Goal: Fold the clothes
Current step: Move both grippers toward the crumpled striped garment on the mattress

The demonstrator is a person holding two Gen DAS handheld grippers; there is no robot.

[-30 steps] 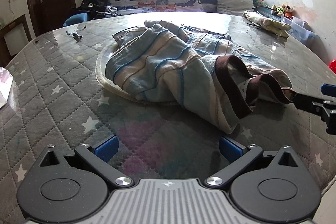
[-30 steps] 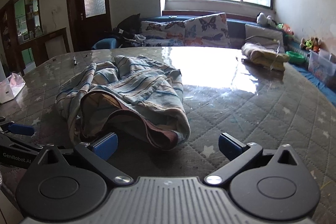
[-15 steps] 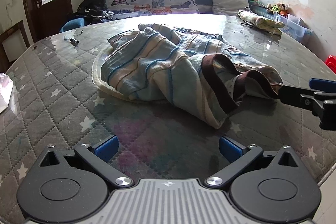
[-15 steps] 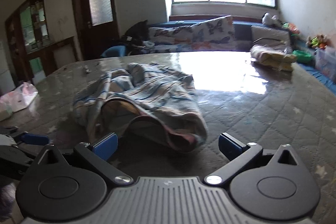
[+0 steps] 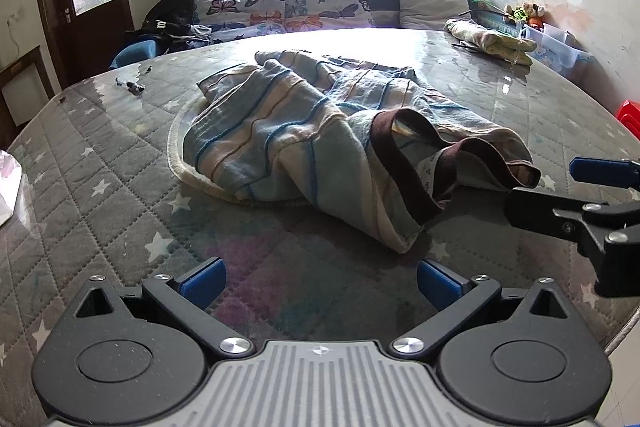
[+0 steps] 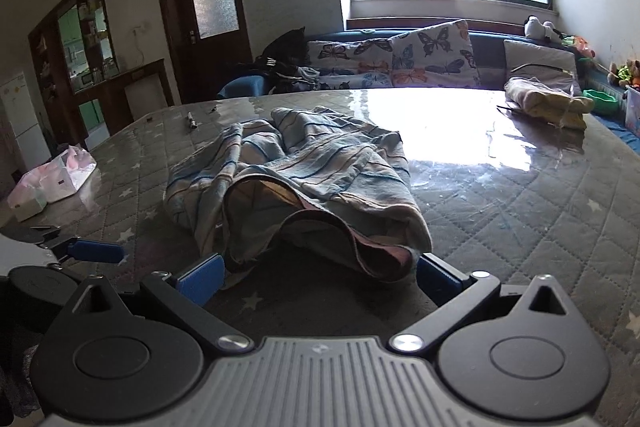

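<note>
My left fingers (image 5: 318,277) are spread wide over bare quilted tabletop (image 5: 100,163), gripping nothing, just short of the striped garment (image 5: 320,143). My right fingers (image 6: 318,277) are also apart and empty, their blue pads either side of the garment's near hem without clamping it.

The garment (image 6: 296,179) lies crumpled in the middle of the tabletop, its brown-banded opening gaping toward me. Beyond it and to its right a folded yellowish cloth (image 5: 490,41) sits near the far edge. To the garment's left, small dark bits (image 5: 130,85) lie on the surface; I cannot make out what they are. Further left, a crinkled pink-and-white bag (image 6: 52,179) rests at the tabletop's edge. Behind the garment a bench carries butterfly cushions (image 5: 288,9).

From the left wrist view, my right fingers (image 5: 600,187) are cut off by the frame's edge, beside the garment's opening. Window glare washes out the surface behind the garment.
</note>
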